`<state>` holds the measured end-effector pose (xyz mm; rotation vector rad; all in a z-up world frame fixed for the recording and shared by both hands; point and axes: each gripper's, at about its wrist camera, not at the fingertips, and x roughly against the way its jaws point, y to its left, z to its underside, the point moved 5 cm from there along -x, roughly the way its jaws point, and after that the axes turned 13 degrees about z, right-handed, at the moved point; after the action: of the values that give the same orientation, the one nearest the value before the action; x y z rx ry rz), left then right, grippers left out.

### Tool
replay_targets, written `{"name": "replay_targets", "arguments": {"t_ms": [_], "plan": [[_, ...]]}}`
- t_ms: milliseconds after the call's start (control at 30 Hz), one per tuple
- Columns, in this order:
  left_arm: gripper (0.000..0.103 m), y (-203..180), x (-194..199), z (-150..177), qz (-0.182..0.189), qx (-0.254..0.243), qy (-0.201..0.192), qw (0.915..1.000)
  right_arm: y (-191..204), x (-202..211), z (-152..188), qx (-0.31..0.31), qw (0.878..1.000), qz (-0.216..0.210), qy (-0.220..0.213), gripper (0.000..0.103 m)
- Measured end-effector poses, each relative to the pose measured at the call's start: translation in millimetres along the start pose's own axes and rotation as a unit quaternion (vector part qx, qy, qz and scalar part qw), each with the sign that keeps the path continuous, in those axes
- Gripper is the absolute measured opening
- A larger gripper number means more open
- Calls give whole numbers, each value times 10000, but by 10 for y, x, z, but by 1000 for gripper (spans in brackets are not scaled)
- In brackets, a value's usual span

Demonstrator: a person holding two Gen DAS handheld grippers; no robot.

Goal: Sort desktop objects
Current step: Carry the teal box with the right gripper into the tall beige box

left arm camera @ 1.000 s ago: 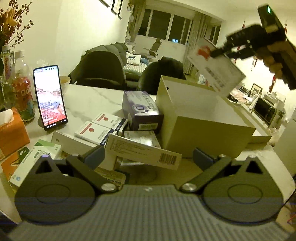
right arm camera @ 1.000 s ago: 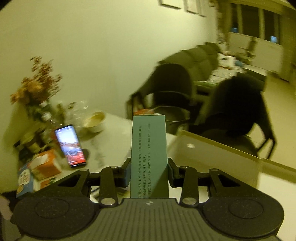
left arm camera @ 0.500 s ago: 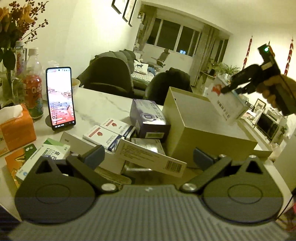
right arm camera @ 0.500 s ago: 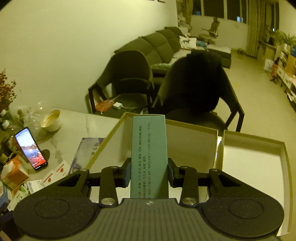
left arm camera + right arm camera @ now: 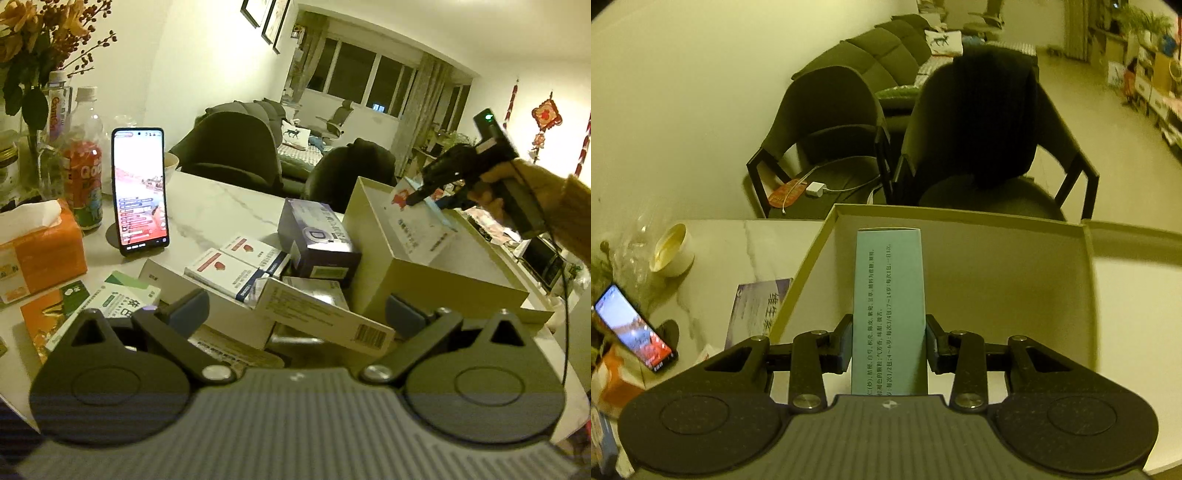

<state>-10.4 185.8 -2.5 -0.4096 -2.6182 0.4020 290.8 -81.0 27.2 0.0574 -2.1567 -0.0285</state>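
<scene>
We cannot see the lower end of the carton [image 5: 889,306] in the right wrist view: it runs under the gripper body at the bottom of the frame. The right gripper [image 5: 889,347] is clamped on its narrow sides, a pad [image 5: 845,345] pressing at each edge. Its pale green face carries columns of small Chinese print, too fine for us to read. In the left wrist view the same carton [image 5: 419,225] sits at centre right, tilted, its lower part behind the near wall of the box [image 5: 424,273], with a red mark near the top and grey writing below. A hand [image 5: 517,184] holds that gripper at the right edge, the sleeve cut off by the frame.

The box is open, matte cream card, square-cornered; the carton's far end hangs over its bare floor [image 5: 997,280]. Whether it touches we cannot tell.

The left gripper [image 5: 297,310] fills the lower frame, its jaws wide apart with nothing between them, above a heap of packs. A long white pack [image 5: 325,317] shows a barcode. A purple pack [image 5: 317,240] bears a large "D". Two flat white packs [image 5: 236,267] have red marks and dark blue ends.

At the left, a lit phone [image 5: 139,192] stands upright; its text is unreadable. An orange tissue box [image 5: 40,247] is cut off at the left edge.
</scene>
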Motion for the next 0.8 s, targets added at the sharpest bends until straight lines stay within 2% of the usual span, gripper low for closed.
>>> {"name": "replay_targets", "arguments": {"t_ms": [367,633,800], "plan": [[103,16,-19,18,-83,33,46,9999,42,-565,-65,-851,9959,-62,291,41],[103,-75,-96,22,-22,-18,107,9999,153,-726,-75,-1023,9941,-232,288,41],[103,-172,-80,23,-12,-98,98,9999,201,-797,-67,-1190,9910,-486,377,44]]}}
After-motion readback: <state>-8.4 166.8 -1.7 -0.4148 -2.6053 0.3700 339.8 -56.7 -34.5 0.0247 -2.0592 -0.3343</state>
